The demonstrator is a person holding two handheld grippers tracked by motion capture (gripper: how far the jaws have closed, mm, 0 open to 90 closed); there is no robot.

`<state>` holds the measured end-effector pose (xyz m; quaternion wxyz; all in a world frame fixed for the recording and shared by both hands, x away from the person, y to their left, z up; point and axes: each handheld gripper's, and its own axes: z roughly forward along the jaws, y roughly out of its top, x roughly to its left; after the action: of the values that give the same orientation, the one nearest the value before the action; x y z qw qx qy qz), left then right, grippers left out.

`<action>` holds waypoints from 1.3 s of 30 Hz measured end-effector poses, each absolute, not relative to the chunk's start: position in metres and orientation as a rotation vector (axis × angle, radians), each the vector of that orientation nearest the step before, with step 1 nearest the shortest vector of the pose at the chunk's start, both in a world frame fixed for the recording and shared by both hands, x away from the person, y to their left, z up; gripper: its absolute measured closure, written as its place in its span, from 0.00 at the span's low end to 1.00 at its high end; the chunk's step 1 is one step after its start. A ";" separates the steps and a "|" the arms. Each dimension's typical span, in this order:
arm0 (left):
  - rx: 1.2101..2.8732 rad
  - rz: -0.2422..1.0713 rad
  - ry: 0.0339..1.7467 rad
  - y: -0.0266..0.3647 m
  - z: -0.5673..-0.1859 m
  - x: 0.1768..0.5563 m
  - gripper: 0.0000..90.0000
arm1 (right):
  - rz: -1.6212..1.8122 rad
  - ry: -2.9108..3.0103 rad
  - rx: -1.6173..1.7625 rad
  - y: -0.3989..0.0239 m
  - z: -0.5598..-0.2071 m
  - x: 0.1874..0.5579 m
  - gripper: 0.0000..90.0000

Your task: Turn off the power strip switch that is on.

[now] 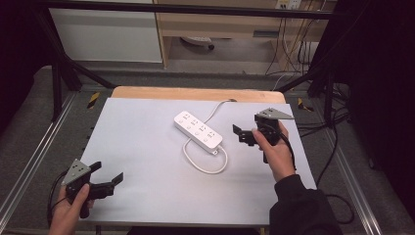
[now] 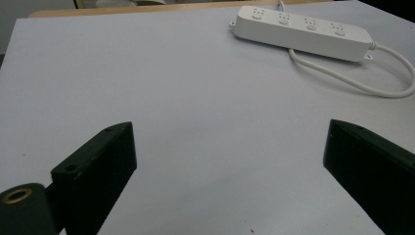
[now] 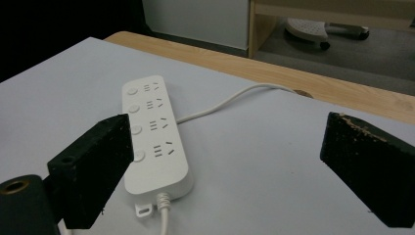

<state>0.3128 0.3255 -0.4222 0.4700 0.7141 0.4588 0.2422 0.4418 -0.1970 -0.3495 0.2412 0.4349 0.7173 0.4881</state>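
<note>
Power strip (image 1: 198, 129) flat mid-table; right tool (image 1: 243, 134) just beside, spread; left tool (image 1: 108, 178) spread, well apart.

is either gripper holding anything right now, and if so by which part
Nothing is held. The left gripper is open over bare table, and the right gripper is open beside the white power strip, not touching it.

High view sits above the near edge, looking forward and down over the whole table (image 1: 147, 147). Left gripper view rides low at the near-left corner, facing across bare tabletop. Right gripper view is low and close. All three share the power strip (image 1: 198, 129) (image 2: 301, 32) (image 3: 154, 134) — mid-table.
</note>
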 end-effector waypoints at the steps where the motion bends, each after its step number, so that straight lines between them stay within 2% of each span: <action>1: 1.749 0.594 1.125 0.325 -0.422 0.313 0.06 | 1.336 1.956 1.193 -0.200 -0.350 0.440 0.06; 16: 1.756 0.596 1.125 0.325 -0.422 0.312 0.06 | 1.339 1.881 1.203 -0.241 -0.360 0.414 0.06; 39: 1.756 0.594 1.126 0.324 -0.422 0.312 0.06 | 1.312 1.844 1.284 -0.280 -0.399 0.377 0.06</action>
<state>0.3115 0.3243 -0.4221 0.4674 0.7157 0.4589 0.2422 0.3773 -0.2798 -0.3993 0.2667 0.4757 0.6830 0.4859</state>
